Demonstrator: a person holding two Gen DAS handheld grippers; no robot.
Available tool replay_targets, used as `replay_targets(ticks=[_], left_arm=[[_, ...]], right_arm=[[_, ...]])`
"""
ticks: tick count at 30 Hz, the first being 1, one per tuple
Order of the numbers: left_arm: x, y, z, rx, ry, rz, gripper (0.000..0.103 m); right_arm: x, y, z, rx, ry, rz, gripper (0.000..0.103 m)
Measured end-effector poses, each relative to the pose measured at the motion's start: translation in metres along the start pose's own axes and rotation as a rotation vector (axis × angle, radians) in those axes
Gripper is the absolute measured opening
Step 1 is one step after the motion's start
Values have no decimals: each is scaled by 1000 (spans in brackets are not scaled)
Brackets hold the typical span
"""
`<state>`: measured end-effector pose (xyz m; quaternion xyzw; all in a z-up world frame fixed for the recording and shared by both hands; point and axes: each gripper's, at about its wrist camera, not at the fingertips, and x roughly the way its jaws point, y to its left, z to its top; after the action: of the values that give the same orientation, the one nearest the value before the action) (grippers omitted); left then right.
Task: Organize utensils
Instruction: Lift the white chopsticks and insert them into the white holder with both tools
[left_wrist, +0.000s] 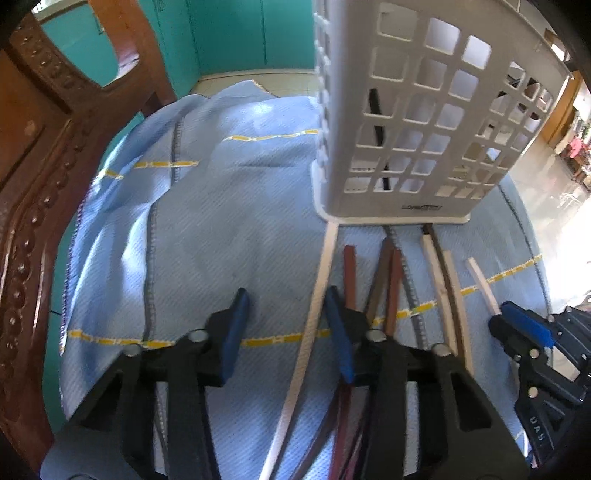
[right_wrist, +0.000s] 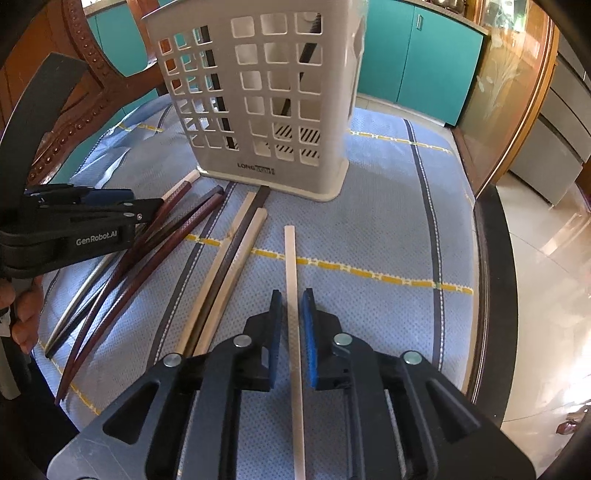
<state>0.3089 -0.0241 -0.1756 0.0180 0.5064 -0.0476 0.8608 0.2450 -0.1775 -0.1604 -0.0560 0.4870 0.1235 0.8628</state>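
Note:
A white perforated utensil holder stands upright on a blue cloth, with dark chopsticks inside. Several loose chopsticks lie in front of it: a white one, reddish-brown ones and pale wooden ones. My left gripper is open, its jaws astride the white chopstick. My right gripper has its jaws close on either side of a single pale wooden chopstick that lies on the cloth; it is not clamped.
A carved wooden chair back rises at the left of the table. Teal cabinets stand behind. The table edge drops to a shiny floor on the right.

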Motion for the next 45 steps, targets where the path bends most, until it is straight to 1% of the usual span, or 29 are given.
replay_targets(ticks=[1,2,3,7,9,10,13,16,17,18,20,23,24,26,29,32,33,35,38,40,42,44,45], left_arm=[[0,-2,1,9,-1,-9,26],[0,-5,1,23,-3,-13,16],[1,-8,2,35,-5,-20,10],[0,-16,0,37,-20,-4,9],[-6,-17,0,28,-41,8,8],[-14,-16,0,25,-66,14,8],[-44,-14,-1,25,-148,17,7],[-86,-11,-5,33,-246,6,7],[-104,-11,-7,41,-287,4,7],[-116,-10,-7,47,-313,5,7],[-153,-10,-15,56,-392,-6,7],[-208,-6,-22,60,-509,-33,7],[-219,-5,-21,58,-531,-40,7],[-246,1,-15,57,-586,-45,7],[-277,12,2,42,-654,-45,7],[-306,25,26,-9,-714,-69,7],[-312,30,35,-35,-739,-84,7],[-315,39,50,-83,-769,-102,7],[-304,45,64,-118,-770,-135,7],[-295,47,73,-128,-768,-155,7],[-293,47,80,-140,-792,-170,7],[-289,47,86,-155,-809,-180,7],[-287,46,88,-163,-811,-185,7]], right_arm=[[0,-1,0,5,-2,8,13],[0,-2,0,13,-4,18,11],[0,-4,0,18,-5,24,7],[-5,-5,0,29,-29,65,6],[-18,-5,1,26,-78,67,6],[-26,-6,3,29,-110,77,6],[-62,-12,5,40,-231,132,6],[-99,-19,6,36,-336,182,6],[-115,-22,5,33,-381,212,6],[-127,-25,5,30,-412,230,6],[-155,-28,4,19,-478,253,6],[-189,-31,6,3,-554,277,6],[-196,-31,8,3,-571,283,6],[-215,-33,19,5,-612,307,7],[-237,-36,49,19,-663,333,7],[-256,-37,87,44,-759,319,6],[-261,-36,92,61,-779,307,6],[-260,-42,108,113,-812,273,7],[-248,-51,123,186,-846,216,7],[-233,-57,129,228,-845,206,7],[-222,-63,133,259,-843,198,7],[-211,-67,136,263,-833,185,7],[-205,-68,138,257,-826,162,7]])
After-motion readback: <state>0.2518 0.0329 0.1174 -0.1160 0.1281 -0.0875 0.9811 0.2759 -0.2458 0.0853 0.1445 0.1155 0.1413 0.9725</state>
